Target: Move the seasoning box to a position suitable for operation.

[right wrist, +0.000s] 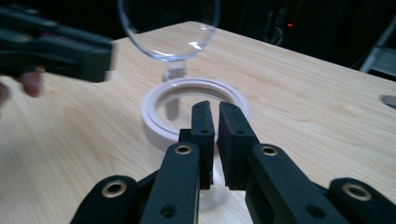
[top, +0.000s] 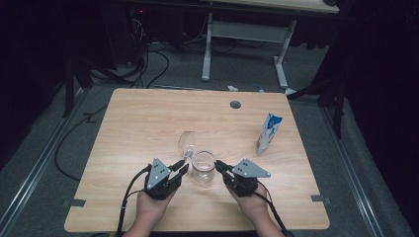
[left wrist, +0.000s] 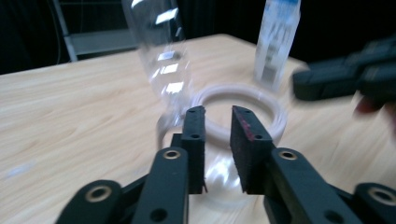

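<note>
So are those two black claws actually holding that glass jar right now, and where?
Nothing is held. The left gripper and right gripper flank the jar, fingers slightly parted, with nothing between them. The hinged lid stands open.

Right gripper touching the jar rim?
Cannot tell. In the right gripper view the right gripper overlaps the jar rim's near edge, with no plain gap or contact.

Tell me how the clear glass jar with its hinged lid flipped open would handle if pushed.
The clear glass jar looks rigid and smooth, so probably slippery and breakable. Its raised clear lid leans to one side, so a shove might tip it that way. Squat and upright on the wooden table, it likely slides rather than rolls.
</note>
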`<state>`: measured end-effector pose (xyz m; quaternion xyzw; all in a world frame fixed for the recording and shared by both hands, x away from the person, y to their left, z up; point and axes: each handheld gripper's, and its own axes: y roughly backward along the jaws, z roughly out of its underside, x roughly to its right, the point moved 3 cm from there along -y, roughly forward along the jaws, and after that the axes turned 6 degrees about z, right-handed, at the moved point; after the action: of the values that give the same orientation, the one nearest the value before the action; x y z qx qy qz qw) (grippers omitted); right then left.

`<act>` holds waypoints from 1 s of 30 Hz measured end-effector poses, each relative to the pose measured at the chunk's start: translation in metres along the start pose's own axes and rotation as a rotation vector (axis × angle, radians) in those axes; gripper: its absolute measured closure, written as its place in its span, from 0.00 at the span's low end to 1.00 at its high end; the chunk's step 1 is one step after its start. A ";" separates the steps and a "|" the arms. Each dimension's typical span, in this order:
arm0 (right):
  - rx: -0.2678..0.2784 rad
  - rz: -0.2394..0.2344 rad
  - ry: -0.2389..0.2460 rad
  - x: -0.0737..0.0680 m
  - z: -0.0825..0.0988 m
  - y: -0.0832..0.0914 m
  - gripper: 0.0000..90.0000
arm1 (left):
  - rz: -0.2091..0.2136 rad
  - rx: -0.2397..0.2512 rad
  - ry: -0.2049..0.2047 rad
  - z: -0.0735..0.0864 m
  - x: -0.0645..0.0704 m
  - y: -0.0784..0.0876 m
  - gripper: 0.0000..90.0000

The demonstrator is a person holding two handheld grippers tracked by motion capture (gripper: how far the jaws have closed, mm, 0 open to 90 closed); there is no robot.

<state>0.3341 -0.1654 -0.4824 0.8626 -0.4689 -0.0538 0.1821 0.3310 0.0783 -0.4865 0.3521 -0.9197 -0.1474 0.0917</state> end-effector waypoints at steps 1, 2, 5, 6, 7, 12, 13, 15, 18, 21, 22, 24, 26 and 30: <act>-0.003 0.011 -0.004 0.003 0.002 0.003 0.92 | -0.010 -0.014 0.006 0.004 -0.004 0.004 0.79; -0.003 0.011 -0.004 0.003 0.002 0.003 0.92 | -0.010 -0.014 0.006 0.004 -0.004 0.004 0.76; -0.023 0.074 -0.035 0.021 0.012 0.015 0.88 | -0.062 -0.097 0.027 0.025 -0.022 0.019 0.70; -0.023 0.074 -0.035 0.021 0.012 0.015 0.88 | -0.062 -0.097 0.027 0.025 -0.022 0.019 0.68; -0.032 0.095 -0.050 0.026 0.016 0.018 0.86 | -0.068 -0.122 0.040 0.030 -0.026 0.021 0.68; -0.082 0.225 -0.131 0.055 0.038 0.029 0.83 | -0.051 -0.154 0.081 0.051 -0.040 0.033 0.58; -0.086 0.242 -0.145 0.059 0.040 0.030 0.82 | -0.028 -0.165 0.100 0.054 -0.045 0.037 0.56; -0.091 0.278 -0.159 0.066 0.043 0.031 0.80 | -0.041 -0.154 0.110 0.057 -0.049 0.042 0.54; -0.107 0.309 -0.182 0.076 0.047 0.030 0.78 | -0.027 -0.141 0.126 0.059 -0.050 0.046 0.54; -0.118 0.348 -0.201 0.090 0.049 0.027 0.74 | 0.008 -0.109 0.141 0.057 -0.050 0.052 0.54; -0.120 0.361 -0.204 0.094 0.049 0.026 0.72 | 0.011 -0.095 0.141 0.056 -0.050 0.054 0.54; -0.125 0.376 -0.206 0.101 0.048 0.025 0.71 | 0.017 -0.082 0.135 0.054 -0.049 0.054 0.54; -0.134 0.401 -0.203 0.108 0.045 0.022 0.68 | 0.017 -0.084 0.127 0.054 -0.048 0.052 0.54; -0.150 0.464 -0.242 0.129 0.041 0.013 0.61 | 0.028 -0.081 0.133 0.054 -0.045 0.049 0.54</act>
<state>0.3846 -0.2892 -0.5052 0.7035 -0.6671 -0.1479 0.1956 0.3191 0.1547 -0.5239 0.3440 -0.9098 -0.1594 0.1689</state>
